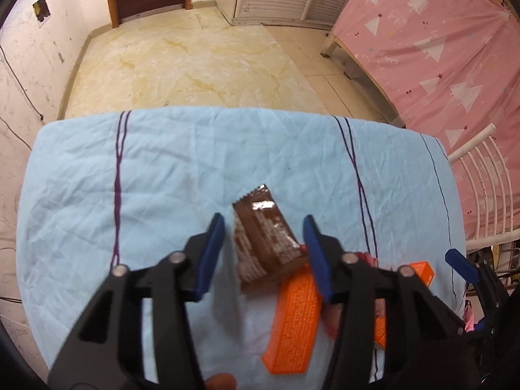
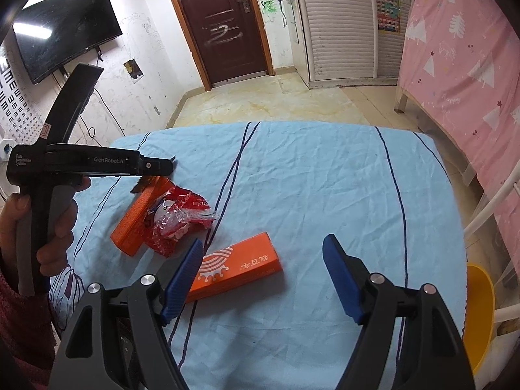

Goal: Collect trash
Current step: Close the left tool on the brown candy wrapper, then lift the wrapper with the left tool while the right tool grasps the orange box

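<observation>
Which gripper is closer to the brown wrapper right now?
Left. The left gripper has the brown wrapper between its open fingers, pads not pressing. The right gripper hangs open over an orange box farther along the table.

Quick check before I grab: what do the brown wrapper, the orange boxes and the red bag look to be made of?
Brown wrapper: thin glossy plastic or foil film, judging by bright glare and a crimped end. Orange boxes: likely printed cardboard, with flat faces, sharp edges and a slight sheen. Red bag: crinkly shiny plastic film, partly see-through, crumpled with many highlights.
</observation>
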The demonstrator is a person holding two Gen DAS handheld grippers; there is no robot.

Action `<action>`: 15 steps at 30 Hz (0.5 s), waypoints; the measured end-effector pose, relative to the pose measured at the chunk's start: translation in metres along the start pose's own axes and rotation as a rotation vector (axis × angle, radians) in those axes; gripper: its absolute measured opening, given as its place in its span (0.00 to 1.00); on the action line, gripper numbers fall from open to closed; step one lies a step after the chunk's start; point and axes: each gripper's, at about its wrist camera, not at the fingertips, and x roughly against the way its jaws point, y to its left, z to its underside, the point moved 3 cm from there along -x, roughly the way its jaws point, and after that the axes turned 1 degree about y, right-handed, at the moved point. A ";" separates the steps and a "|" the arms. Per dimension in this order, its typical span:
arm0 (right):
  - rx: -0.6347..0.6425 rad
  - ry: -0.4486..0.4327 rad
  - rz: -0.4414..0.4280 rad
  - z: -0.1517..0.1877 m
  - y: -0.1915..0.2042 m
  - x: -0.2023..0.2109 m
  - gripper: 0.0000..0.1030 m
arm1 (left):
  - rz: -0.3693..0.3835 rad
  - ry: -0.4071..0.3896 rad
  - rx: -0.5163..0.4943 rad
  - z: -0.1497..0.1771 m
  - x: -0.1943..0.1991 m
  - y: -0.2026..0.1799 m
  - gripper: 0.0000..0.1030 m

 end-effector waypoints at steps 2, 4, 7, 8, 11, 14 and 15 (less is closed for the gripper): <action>0.009 0.001 -0.005 0.000 0.004 0.000 0.68 | -0.015 -0.007 0.008 0.002 0.003 0.002 0.37; 0.020 0.003 -0.014 -0.001 0.010 -0.001 0.68 | -0.029 -0.007 0.013 0.005 0.004 0.005 0.22; 0.045 0.016 -0.019 0.001 0.019 -0.004 0.68 | -0.051 0.001 -0.001 0.011 0.006 0.009 0.10; 0.054 0.022 -0.023 0.002 0.022 -0.006 0.68 | -0.058 -0.001 -0.007 0.013 0.007 0.010 0.09; 0.063 0.046 -0.022 0.006 0.026 -0.014 0.70 | -0.070 -0.010 -0.012 0.018 0.010 0.015 0.08; 0.069 0.059 -0.010 0.008 0.027 -0.019 0.75 | -0.076 -0.033 -0.007 0.021 0.018 0.021 0.08; 0.072 0.055 0.000 0.009 0.028 -0.020 0.78 | -0.079 -0.041 -0.005 0.022 0.020 0.023 0.08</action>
